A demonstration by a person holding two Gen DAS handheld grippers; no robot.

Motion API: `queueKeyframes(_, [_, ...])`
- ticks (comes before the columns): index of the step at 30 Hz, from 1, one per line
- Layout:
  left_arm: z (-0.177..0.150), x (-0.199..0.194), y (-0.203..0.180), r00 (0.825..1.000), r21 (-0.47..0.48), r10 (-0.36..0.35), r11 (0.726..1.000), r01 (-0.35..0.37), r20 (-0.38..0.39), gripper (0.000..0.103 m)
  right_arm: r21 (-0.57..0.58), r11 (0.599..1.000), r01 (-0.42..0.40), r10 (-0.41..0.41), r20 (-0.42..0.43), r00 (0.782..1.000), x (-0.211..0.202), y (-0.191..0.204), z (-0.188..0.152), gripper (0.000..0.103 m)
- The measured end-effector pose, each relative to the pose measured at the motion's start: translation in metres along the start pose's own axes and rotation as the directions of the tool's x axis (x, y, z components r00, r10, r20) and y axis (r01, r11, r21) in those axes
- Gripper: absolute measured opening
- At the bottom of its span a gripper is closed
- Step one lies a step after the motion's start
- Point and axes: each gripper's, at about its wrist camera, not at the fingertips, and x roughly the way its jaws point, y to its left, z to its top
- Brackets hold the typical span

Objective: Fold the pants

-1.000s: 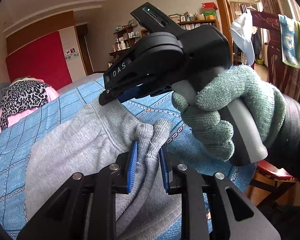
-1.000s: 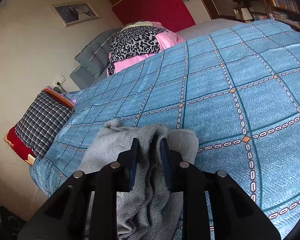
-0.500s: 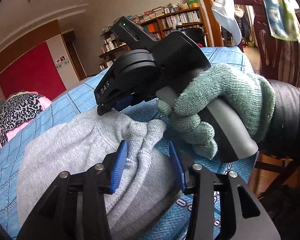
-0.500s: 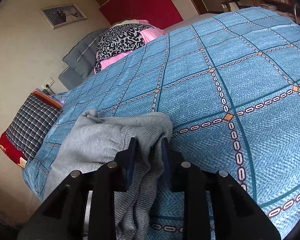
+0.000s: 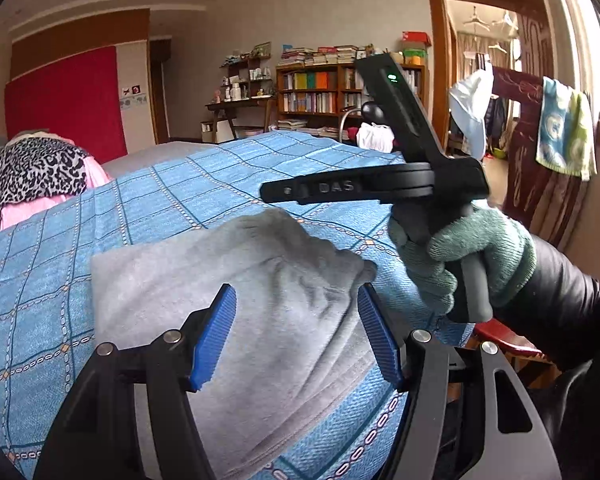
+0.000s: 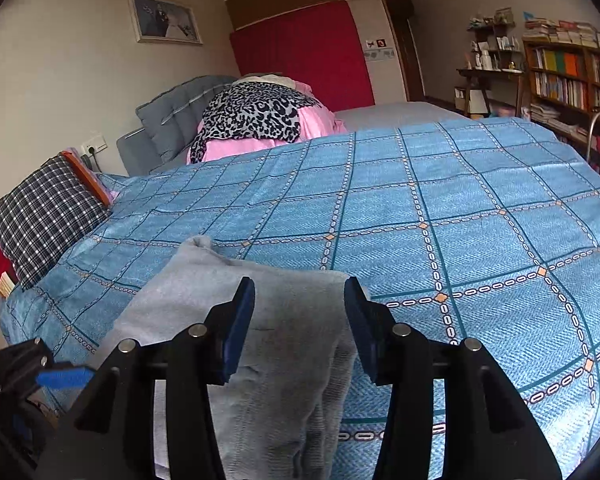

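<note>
Left wrist view, item count: one pair of grey fleece pants (image 5: 228,280), folded into a soft rounded bundle; one blue checked woven bedspread (image 5: 160,200) with chain-pattern lines and small orange diamonds; two black two-finger grippers with ribbed blue pads; one green knitted glove.

Left gripper (image 5: 296,336): jaws spread wide, pads either side of the pants' near end, gripping nothing. Right gripper (image 5: 284,193): seen side-on in the gloved right hand (image 5: 460,256), raised just past the bundle's far puckered corner; jaws spread, as the right wrist view shows, straddling the grey cloth below without pinching it.

Position of pants: flat on the bedspread at its near edge, one end trailing off the side toward the cameras. Far left corner square and crisp; far right corner gathered in wrinkles.

Open room: broad bare bedspread beyond the bundle, running to one leopard-print cloth (image 6: 256,114) over pink bedding (image 6: 312,124) at the head end, before one grey tufted headboard (image 6: 176,116). One dark plaid cushion (image 6: 44,216) at the bed's left edge.

Surroundings: one red wall panel (image 6: 304,52), one framed picture (image 6: 166,18), one wooden bookshelf (image 5: 312,92) packed with books, one carved dark chair back (image 5: 540,160) hung with one blue-green towel (image 5: 564,128).
</note>
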Motion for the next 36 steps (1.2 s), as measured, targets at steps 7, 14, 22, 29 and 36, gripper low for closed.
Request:
queueKeyframes(7, [-0.017, -0.007, 0.048, 0.990, -0.098, 0.127, 0.986, -0.132, -0.056, 0.063, -0.149, 0.989, 0.006, -0.017, -0.077, 0.997, 0.009, 0.033, -0.028, 0.048])
queueKeyframes(14, [-0.053, 0.003, 0.056, 0.985, -0.138, 0.077, 0.986, -0.099, -0.154, 0.063, -0.276, 0.957, 0.085, -0.111, -0.080, 0.991, 0.016, 0.041, -0.072, 0.051])
queueKeyframes(22, [-0.075, 0.004, 0.045, 0.985, -0.124, 0.115, 0.984, -0.130, -0.125, 0.064, -0.267, 0.960, 0.087, -0.110, -0.074, 0.991, 0.015, 0.041, -0.078, 0.053])
queueKeyframes(29, [-0.078, 0.000, 0.047, 0.987, -0.140, 0.106, 0.983, -0.122, -0.117, 0.066, -0.223, 0.974, 0.045, -0.065, -0.086, 0.994, 0.012, 0.046, -0.045, 0.055])
queueKeyframes(36, [-0.079, -0.002, 0.046, 0.989, -0.153, 0.102, 0.981, -0.117, -0.104, 0.067, -0.237, 0.971, 0.009, -0.056, -0.193, 0.980, 0.047, 0.060, -0.007, 0.062])
